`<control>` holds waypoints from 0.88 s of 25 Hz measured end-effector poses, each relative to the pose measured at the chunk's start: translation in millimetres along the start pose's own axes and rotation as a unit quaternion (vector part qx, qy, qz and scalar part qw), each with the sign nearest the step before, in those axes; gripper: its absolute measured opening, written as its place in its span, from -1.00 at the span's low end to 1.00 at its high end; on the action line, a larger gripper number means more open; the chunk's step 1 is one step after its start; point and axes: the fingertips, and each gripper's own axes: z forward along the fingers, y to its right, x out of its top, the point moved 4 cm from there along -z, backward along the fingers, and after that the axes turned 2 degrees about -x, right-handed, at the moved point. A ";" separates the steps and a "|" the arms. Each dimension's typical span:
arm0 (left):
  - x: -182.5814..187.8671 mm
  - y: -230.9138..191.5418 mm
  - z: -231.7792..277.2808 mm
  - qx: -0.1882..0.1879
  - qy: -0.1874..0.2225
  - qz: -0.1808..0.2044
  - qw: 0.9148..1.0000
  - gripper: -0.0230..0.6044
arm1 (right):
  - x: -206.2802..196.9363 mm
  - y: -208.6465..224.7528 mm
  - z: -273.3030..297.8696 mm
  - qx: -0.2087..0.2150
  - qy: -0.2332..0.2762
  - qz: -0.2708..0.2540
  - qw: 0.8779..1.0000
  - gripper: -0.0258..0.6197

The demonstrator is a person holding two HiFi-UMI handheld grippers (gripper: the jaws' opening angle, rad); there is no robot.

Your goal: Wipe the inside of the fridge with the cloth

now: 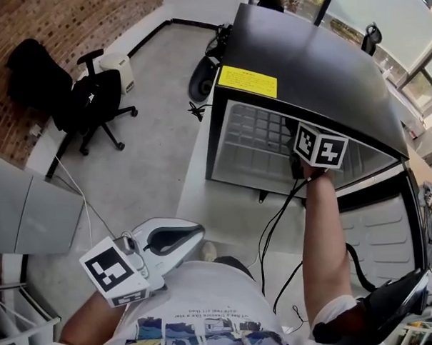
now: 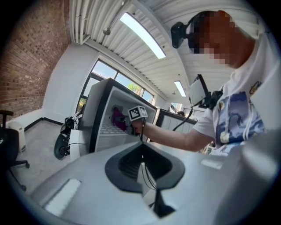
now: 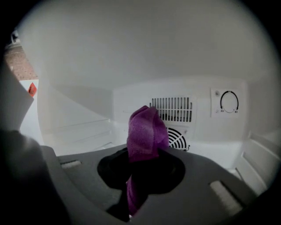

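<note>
**Fig.** Open fridge [image 1: 304, 64] seen from above, with its door [image 1: 379, 232] swung aside. The person's right arm reaches into the white interior. The right gripper [image 3: 141, 163] is clamped on the purple cloth [image 3: 145, 128]. The cloth stands bunched above the jaws, facing the back wall's vent [image 3: 172, 110] and dial [image 3: 228, 102], and apparently touches no surface. The left gripper [image 1: 169, 240] hangs at the person's waist, jaws together and empty. Judged progress: the cloth is in place inside, but nothing shows which surfaces are done, so most of the wiping probably remains.
</note>
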 end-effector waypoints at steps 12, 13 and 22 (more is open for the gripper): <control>-7.5 -3.8 -26.9 0.030 0.006 -0.016 0.999 -0.91 | 8.9 -47.2 20.5 0.055 0.010 0.036 0.998 -0.75; -7.5 -5.7 -30.1 0.032 0.007 -0.017 0.999 -0.91 | 10.0 -51.9 23.2 0.058 0.011 0.039 0.997 -0.75; -11.2 -11.3 -57.9 0.056 0.012 -0.023 0.998 -0.91 | 17.6 -92.0 37.7 0.085 0.011 0.044 0.995 -0.75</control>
